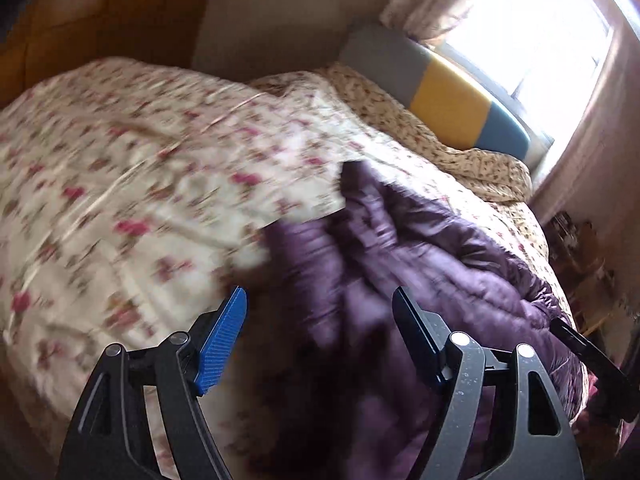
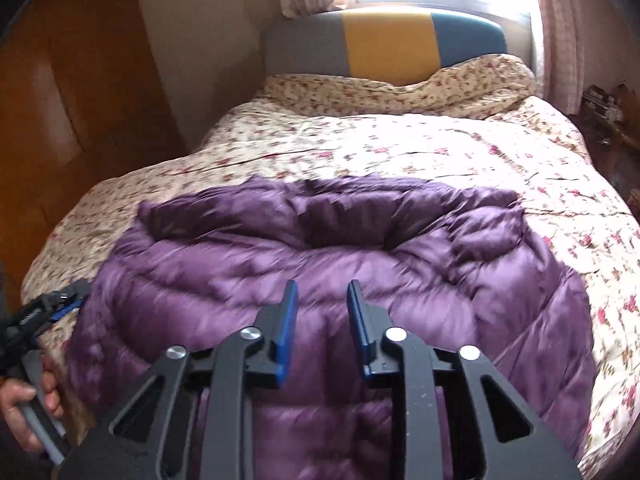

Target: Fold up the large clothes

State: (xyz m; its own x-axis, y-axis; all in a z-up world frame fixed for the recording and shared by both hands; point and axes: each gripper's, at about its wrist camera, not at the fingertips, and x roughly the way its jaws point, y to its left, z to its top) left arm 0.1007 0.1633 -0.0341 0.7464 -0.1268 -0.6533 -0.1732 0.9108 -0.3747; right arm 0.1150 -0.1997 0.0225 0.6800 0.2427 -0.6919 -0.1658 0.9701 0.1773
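Floral bedspread (image 2: 360, 148) bears purple puffer jacket (image 2: 320, 248) below right gripper (image 2: 322, 292).

The puffer jacket (image 2: 320, 264) is glossy purple, darker in its folds. Under it the bedspread (image 2: 380, 148) is cream with a scattered floral print — pink-red blossoms on brownish twigs. The headboard (image 2: 384, 44) runs in three blocks: grey, mustard yellow, teal (left to right). The curtains (image 2: 560, 20) are pale pink, and the wardrobe (image 2: 80, 92) on the left is orange-brown wood. Each hand-held gripper (image 2: 322, 320) is black with blue pads (image 1: 224, 344).
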